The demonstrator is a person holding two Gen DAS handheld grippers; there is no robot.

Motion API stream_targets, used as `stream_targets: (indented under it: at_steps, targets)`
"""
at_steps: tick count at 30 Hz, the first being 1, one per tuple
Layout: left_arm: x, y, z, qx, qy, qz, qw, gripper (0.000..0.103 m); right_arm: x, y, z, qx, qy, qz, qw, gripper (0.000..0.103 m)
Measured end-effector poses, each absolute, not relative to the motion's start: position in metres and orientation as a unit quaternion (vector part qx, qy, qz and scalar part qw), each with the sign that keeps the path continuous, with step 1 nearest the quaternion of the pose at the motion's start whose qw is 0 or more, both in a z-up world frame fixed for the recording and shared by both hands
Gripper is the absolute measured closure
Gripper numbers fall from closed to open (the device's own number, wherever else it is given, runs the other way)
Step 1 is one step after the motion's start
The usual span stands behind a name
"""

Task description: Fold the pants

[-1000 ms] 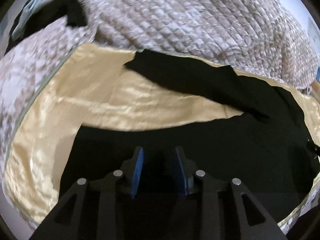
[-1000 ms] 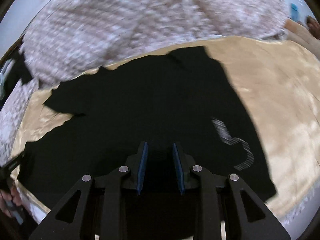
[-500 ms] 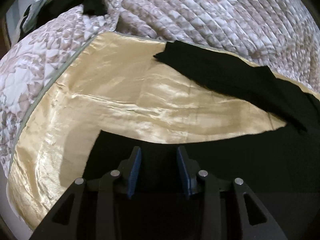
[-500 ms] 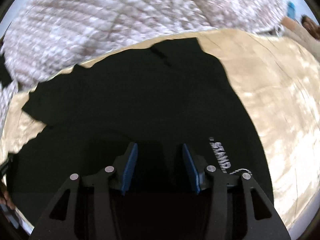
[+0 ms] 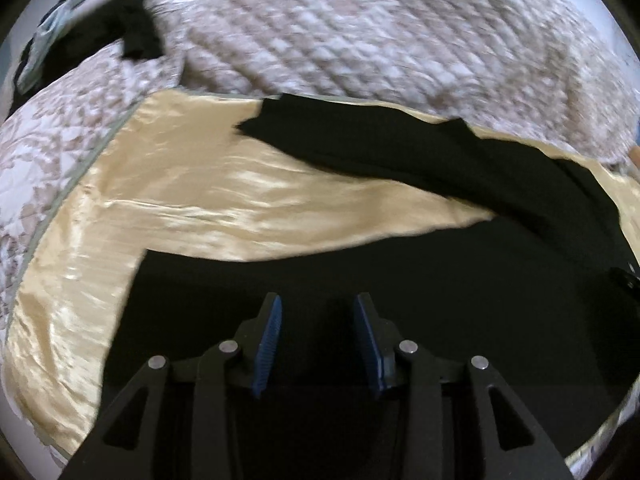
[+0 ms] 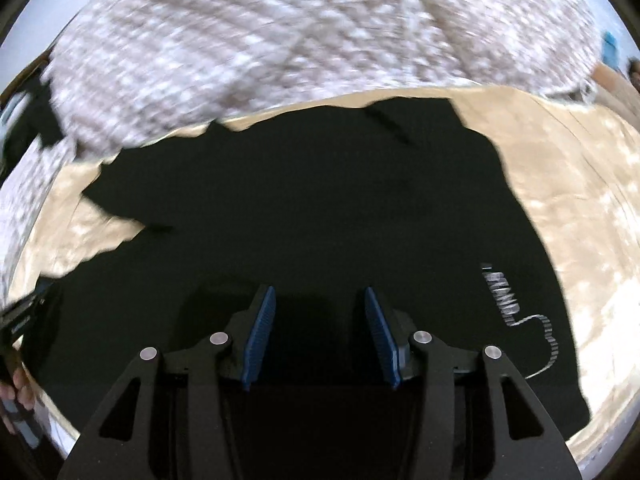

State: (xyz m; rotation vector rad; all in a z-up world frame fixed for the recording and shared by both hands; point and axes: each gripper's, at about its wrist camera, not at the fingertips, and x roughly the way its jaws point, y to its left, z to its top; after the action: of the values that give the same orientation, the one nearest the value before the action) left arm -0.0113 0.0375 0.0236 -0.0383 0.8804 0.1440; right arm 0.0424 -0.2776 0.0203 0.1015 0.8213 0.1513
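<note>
Matte black pants on shiny cream satin, L gripper & R gripper released, gaping

I note a cream satin sheet spread on the bed. A quilted patterned bedspread is bunched at twelve o'clock. A dark and pale-blue cloth heap lies at ten o'clock.

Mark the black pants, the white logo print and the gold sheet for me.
black pants [image 6: 320, 208], right wrist view, middle of the spread fabric.
white logo print [image 6: 505, 300], right wrist view, on the lettering.
gold sheet [image 5: 200, 184], left wrist view, bare shiny area between the legs.
</note>
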Motion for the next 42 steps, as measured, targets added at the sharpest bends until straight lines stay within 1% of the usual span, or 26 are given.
stream_targets:
  at_steps: [4, 6, 9, 15, 19, 21, 24, 26, 35, 39, 42]
  targets:
    - [-0.017, 0.018, 0.016, 0.003, 0.433, 0.045, 0.900, 0.062, 0.033, -0.246, 0.012, 0.009, 0.394, 0.112, 0.912, 0.056]
    - [-0.018, 0.014, 0.016, 0.014, 0.428, 0.048, 0.902, 0.062, 0.030, -0.234, 0.003, -0.013, 0.406, 0.126, 0.905, 0.056]
    - [-0.020, 0.014, 0.019, 0.011, 0.428, 0.048, 0.903, 0.062, 0.026, -0.225, 0.000, -0.042, 0.398, 0.120, 0.908, 0.055]
    - [-0.029, 0.001, 0.022, 0.020, 0.418, 0.026, 0.908, 0.061, 0.016, -0.223, 0.008, -0.035, 0.377, 0.141, 0.915, 0.055]
    - [-0.030, -0.007, 0.016, 0.029, 0.424, 0.017, 0.905, 0.061, 0.018, -0.215, -0.001, -0.050, 0.393, 0.143, 0.907, 0.055]
    - [-0.030, -0.008, 0.016, 0.032, 0.421, 0.020, 0.906, 0.057, 0.019, -0.214, -0.002, -0.049, 0.392, 0.142, 0.908, 0.055]
    - [-0.029, -0.004, 0.015, 0.022, 0.423, 0.025, 0.906, 0.051, 0.021, -0.216, -0.004, -0.038, 0.396, 0.143, 0.906, 0.051]
    - [-0.029, -0.002, 0.014, 0.018, 0.423, 0.027, 0.905, 0.049, 0.021, -0.214, -0.005, -0.040, 0.396, 0.145, 0.906, 0.047]
    - [-0.029, 0.000, 0.014, 0.016, 0.424, 0.030, 0.905, 0.046, 0.022, -0.210, -0.005, -0.042, 0.396, 0.140, 0.907, 0.042]
    - [-0.028, 0.000, 0.015, 0.015, 0.425, 0.031, 0.904, 0.045, 0.023, -0.212, -0.005, -0.039, 0.392, 0.142, 0.908, 0.042]
    - [-0.028, 0.000, 0.015, 0.017, 0.425, 0.031, 0.904, 0.045, 0.023, -0.213, -0.005, -0.036, 0.390, 0.145, 0.908, 0.039]
